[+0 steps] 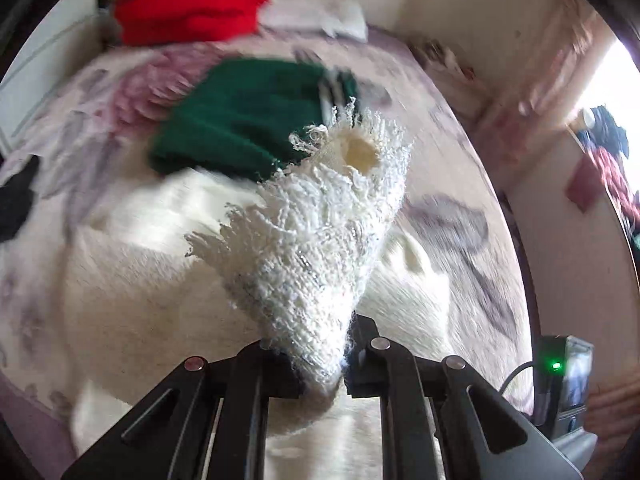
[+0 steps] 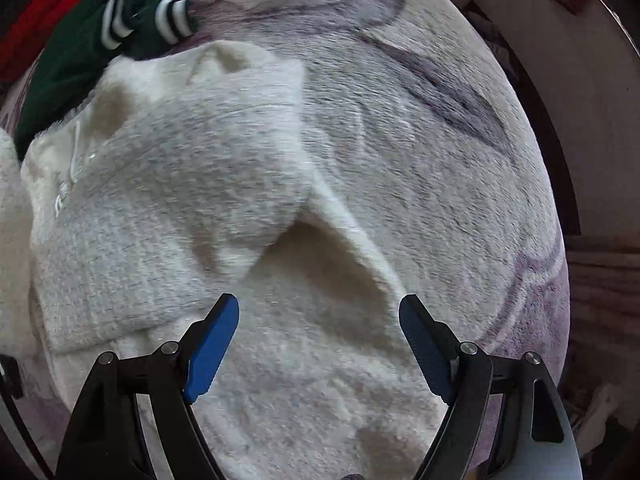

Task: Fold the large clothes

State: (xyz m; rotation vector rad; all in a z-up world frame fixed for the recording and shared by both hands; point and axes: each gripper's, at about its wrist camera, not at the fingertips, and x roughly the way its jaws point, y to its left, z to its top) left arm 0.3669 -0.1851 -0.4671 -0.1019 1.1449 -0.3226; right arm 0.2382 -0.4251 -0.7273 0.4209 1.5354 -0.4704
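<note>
We work over a bed (image 2: 420, 128) covered in a plush blanket printed with pale purple and grey flowers, with a cream wall behind it and a bright window off to the right in the left wrist view. A red garment (image 1: 192, 0) is piled at the far end of the bed, and a green garment (image 1: 240, 128) with white-striped cuffs lies nearer, just beyond the white fuzzy sweater (image 2: 168, 184) spread on the blanket. Our left tongs (image 1: 324, 368) are clamped on a fringed, open-ended part of that sweater, which stands up from the jaws toward the camera. Our right tongs (image 2: 320, 344) hover over the sweater's body with their blue pads (image 2: 212, 352) spread wide, gripping nothing, near a raised fold in the fabric.
</note>
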